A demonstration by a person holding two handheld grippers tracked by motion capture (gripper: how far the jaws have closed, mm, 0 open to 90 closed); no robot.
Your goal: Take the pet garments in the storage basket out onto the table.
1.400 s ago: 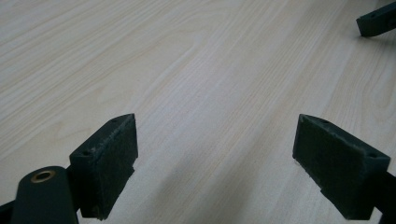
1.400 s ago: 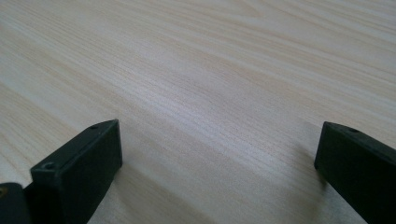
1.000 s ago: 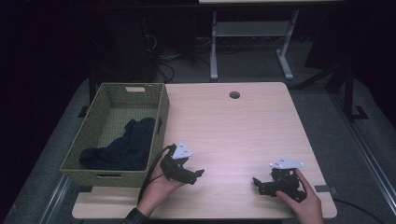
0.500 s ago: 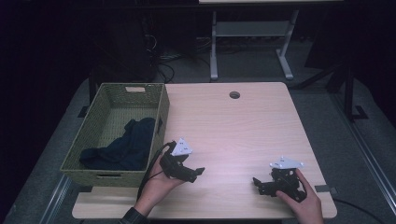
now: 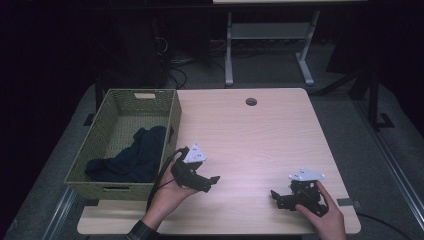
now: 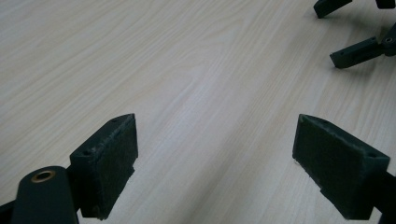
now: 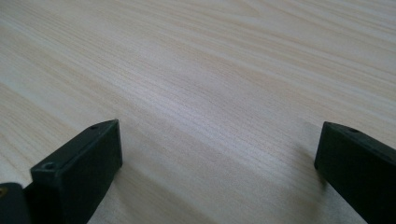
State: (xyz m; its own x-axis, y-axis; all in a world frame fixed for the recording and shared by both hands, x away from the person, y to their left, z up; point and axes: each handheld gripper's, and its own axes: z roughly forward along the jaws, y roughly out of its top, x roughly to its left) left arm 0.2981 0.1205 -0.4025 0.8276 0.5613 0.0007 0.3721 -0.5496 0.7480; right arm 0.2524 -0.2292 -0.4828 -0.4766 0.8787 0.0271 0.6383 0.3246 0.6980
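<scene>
Nothing much has shifted beyond my left gripper edging a little: both it and my right gripper sit released over bare counter, the dark cloth in the wicker basket left of them, whose rim I might snag reaching in.

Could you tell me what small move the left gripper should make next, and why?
Probably swing the left gripper toward the basket. Its jaws stand open over bare table, and the dark cloth inside the basket is the one loose thing to grasp.
</scene>
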